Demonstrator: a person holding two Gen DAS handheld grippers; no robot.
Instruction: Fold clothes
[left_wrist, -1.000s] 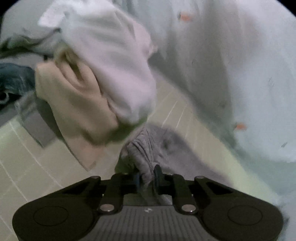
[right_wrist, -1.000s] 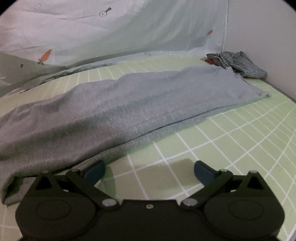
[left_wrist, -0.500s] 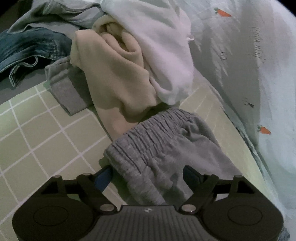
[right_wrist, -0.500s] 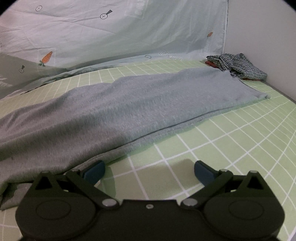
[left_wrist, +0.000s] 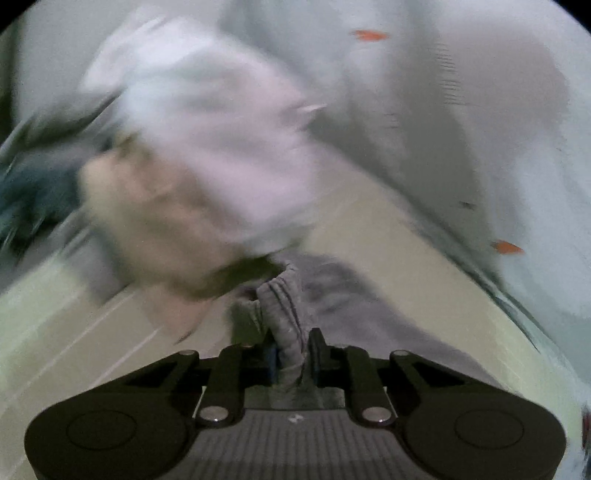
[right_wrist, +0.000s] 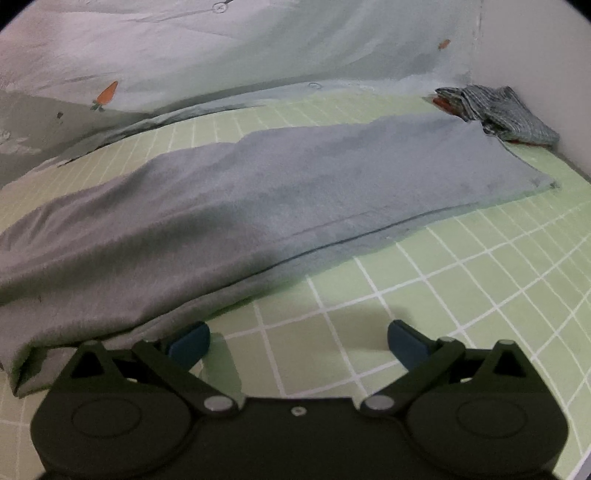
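Half a second ago the left tongs (left_wrist: 291, 354) stood wide around the elastic waistband of the grey trousers (left_wrist: 288, 306); now they are closing narrow on a bunched fold of that waistband, which is pinched between the two pads and rises out of them in a ribbed ridge. The left view has gone blurred with motion, where before it was sharp. The right view has hardly changed.

In the left view the trousers run away from the tongs toward the lower right, lying on the green checked bed sheet (left_wrist: 424, 295). In the right view the grey trousers (right_wrist: 258, 199) lie stretched flat, their long axis running from the near left to the far right, with the leg hem at the far right end and the wider part at the near left.

The right tongs (right_wrist: 299, 341) stand wide with nothing between them, above bare sheet (right_wrist: 461, 295). The left blue pad (right_wrist: 188, 339) is just beside the near edge of the trousers; I cannot tell whether it touches the cloth.

Just beyond the left tongs a heap of clothes sits close to the waistband: a cream garment (left_wrist: 147, 229) under a white one (left_wrist: 221, 129), with something dark blue (left_wrist: 29, 199) at the far left, all too blurred to make out further. A pale quilt with carrot prints (right_wrist: 221, 48) runs along the far side of the bed. A crumpled checked cloth (right_wrist: 506, 110) lies in the far right corner, touching the hem end of the trousers.
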